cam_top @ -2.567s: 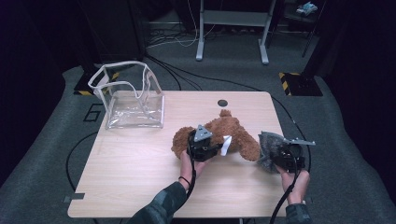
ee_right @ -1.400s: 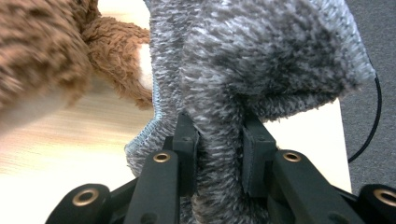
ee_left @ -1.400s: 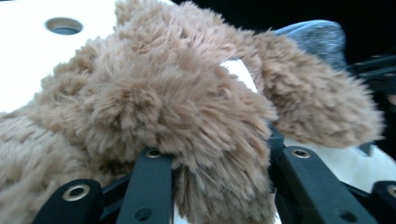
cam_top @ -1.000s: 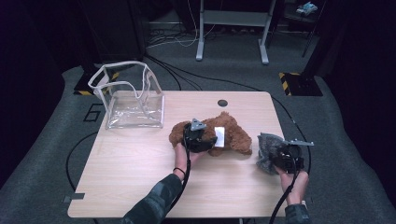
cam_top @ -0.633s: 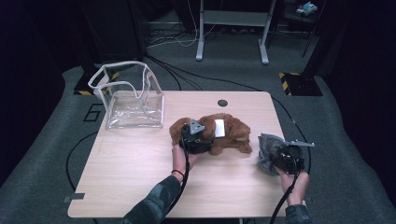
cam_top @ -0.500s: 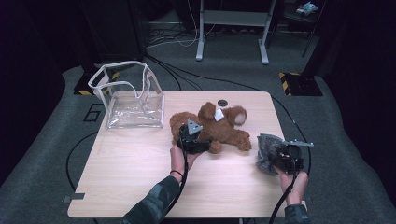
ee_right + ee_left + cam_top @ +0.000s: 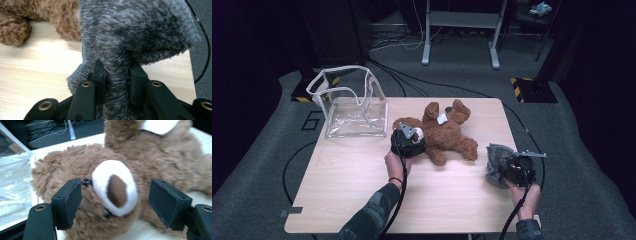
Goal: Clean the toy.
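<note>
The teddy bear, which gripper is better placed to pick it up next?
Probably the left gripper: its jaws, which have just been opening, straddle the teddy bear. The right gripper is shut on the grey knit cloth.

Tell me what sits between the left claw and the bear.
Nothing. The left claw has just been opening, and the bear lies right between its jaws, muzzle toward the camera, pads clear of the fur.

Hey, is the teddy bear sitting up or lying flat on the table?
Lying flat. The teddy bear sprawls on the table with its limbs spread, beside the clear bag.
</note>
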`<state>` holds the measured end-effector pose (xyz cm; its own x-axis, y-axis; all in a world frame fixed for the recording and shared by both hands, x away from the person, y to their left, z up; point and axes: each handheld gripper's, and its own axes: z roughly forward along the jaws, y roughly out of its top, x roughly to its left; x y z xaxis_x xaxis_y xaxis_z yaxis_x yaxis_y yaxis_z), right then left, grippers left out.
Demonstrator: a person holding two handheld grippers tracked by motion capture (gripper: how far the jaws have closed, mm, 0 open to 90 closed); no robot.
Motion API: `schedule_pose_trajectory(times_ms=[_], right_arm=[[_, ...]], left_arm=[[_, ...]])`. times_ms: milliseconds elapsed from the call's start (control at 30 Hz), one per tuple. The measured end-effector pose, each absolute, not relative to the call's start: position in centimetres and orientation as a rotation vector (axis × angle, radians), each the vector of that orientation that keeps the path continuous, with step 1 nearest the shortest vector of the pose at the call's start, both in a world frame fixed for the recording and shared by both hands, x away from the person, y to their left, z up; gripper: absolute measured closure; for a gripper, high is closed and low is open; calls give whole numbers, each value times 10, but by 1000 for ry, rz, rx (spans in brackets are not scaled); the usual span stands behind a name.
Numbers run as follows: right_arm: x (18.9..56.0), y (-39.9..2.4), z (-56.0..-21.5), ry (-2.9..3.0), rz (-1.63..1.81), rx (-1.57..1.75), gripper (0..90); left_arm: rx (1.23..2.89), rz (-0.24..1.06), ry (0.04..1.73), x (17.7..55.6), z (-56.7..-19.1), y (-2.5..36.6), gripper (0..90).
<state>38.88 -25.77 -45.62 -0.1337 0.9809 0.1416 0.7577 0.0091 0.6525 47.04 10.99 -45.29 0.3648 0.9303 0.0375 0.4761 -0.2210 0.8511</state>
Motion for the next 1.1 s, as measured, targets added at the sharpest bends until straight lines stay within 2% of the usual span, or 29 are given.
schedule_pose_trajectory(times_ms=[133,267,333,367,467,567,833,1100], right_arm=[[388,-259,-453,1945,875,1766,712],[388,-259,-451,1942,877,1765,712],[388,-258,-451,1943,878,1766,712],[388,-258,-451,1943,878,1766,712],[388,-257,-450,1947,876,1762,712],[388,-257,-448,1951,880,1752,712],[388,-253,-442,1948,898,1741,712],[390,-243,-434,1965,918,1697,713]], left_arm=[[1851,741,1239,482,-456,108,271],[1867,767,1246,490,-459,111,373],[1863,738,1234,492,-461,114,534],[1870,742,1235,492,-462,113,534],[1876,738,1225,492,-463,112,621],[1868,711,1221,492,-464,114,668],[1855,638,1154,482,-464,120,720],[1851,577,1088,468,-460,120,730]])
